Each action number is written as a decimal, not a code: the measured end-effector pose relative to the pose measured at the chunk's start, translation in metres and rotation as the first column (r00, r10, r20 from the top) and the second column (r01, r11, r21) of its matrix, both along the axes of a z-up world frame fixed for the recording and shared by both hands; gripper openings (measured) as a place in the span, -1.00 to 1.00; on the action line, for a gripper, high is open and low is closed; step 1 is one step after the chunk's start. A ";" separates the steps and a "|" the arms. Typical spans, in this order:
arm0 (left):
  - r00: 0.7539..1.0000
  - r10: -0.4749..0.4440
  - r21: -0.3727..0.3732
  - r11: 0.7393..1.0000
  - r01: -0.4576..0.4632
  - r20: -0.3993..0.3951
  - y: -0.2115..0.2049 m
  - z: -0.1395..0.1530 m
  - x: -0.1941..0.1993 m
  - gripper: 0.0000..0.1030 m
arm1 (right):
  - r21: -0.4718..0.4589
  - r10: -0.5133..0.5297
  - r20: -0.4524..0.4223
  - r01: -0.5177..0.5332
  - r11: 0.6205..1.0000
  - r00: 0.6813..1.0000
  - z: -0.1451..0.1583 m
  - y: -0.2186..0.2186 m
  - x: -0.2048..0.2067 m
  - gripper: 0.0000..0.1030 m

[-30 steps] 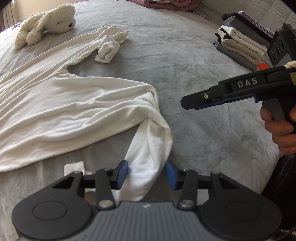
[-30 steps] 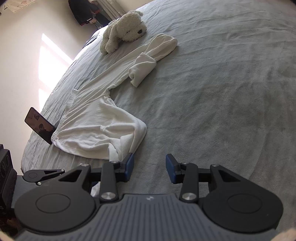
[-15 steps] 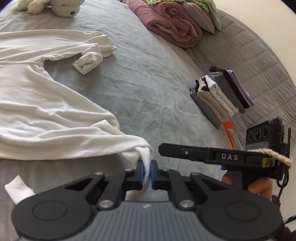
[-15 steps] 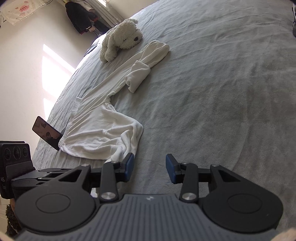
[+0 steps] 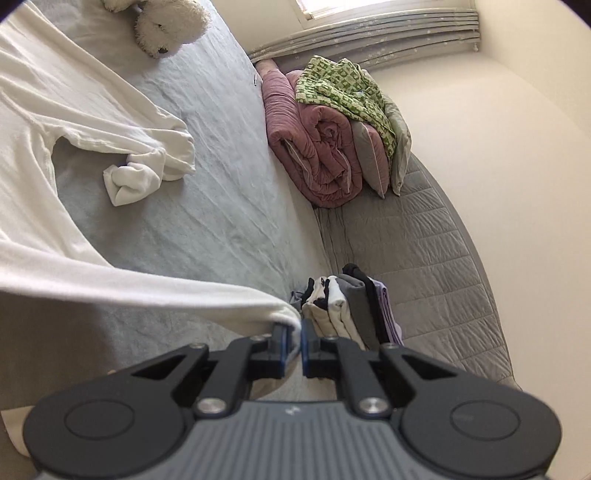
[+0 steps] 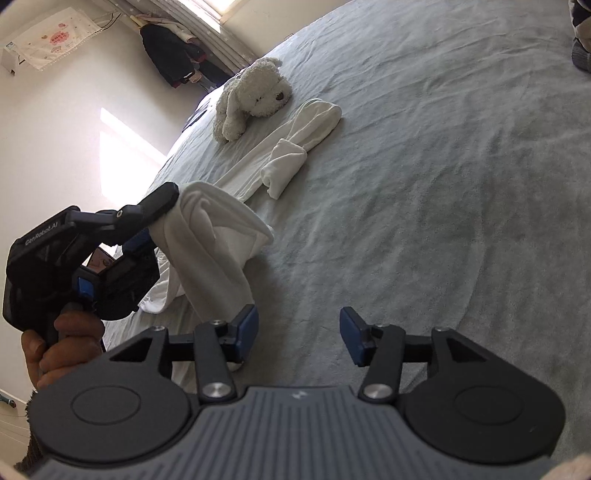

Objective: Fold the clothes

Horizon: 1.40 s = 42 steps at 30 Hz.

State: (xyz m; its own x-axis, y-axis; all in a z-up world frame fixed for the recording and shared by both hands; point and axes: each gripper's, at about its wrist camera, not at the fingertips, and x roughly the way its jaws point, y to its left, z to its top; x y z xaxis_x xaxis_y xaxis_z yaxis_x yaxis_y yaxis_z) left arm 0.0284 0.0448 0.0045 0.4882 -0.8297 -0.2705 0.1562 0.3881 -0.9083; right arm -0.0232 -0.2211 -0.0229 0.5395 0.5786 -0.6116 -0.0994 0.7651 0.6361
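A bunched end of the white long-sleeved garment (image 5: 74,206) is clamped between the blue pads of the left tongs (image 5: 291,341), and the cloth is drawn up off the grey bed (image 5: 221,206) from that point. From the pinched end the fabric runs away to the left of these tongs and spreads flat over the bed; one sleeve lies ahead and to the left, its cuff (image 5: 133,181) doubled back on itself. Just beyond the left tongs' tips a stack of folded clothes (image 5: 351,310) is seen, and farther ahead and to the right a rolled pink quilt (image 5: 314,147) with a green patterned cloth (image 5: 343,88) on top. A white plush dog (image 5: 170,26) lies far ahead, to the left.

In the right wrist view the right tongs (image 6: 297,332) are spread wide apart with nothing between them, held above the bed. The lifted cloth (image 6: 210,243) hangs down beside their left pad (whether it touches the pad cannot be told). To their left the other tongs (image 6: 162,214) are seen gripping that cloth, held in a hand (image 6: 62,343). The plush dog (image 6: 251,99) is well ahead.
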 end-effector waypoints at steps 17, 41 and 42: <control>0.994 0.105 -0.037 0.994 -0.106 -0.032 0.040 -0.005 0.006 -0.86 | -0.235 0.067 0.119 -0.038 0.971 0.991 -0.012 0.066 0.010 -0.92; 0.999 -0.017 0.281 0.959 0.029 -0.044 0.009 -0.028 0.010 -0.72 | -0.592 -0.253 0.350 0.422 0.687 0.902 0.031 -0.069 0.016 -0.93; 0.999 -0.009 0.307 0.951 0.023 -0.047 0.011 -0.030 0.010 -0.71 | -0.596 -0.252 0.336 0.412 0.689 0.908 0.028 -0.069 0.018 -0.92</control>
State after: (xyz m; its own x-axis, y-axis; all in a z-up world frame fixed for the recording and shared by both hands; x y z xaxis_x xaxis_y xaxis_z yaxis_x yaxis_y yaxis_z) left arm 0.0388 0.0563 -0.0252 0.4570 -0.7106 -0.5350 0.1266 0.6473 -0.7517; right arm -0.0050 -0.2906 0.0056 0.7781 -0.1526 -0.6094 0.1729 0.9846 -0.0258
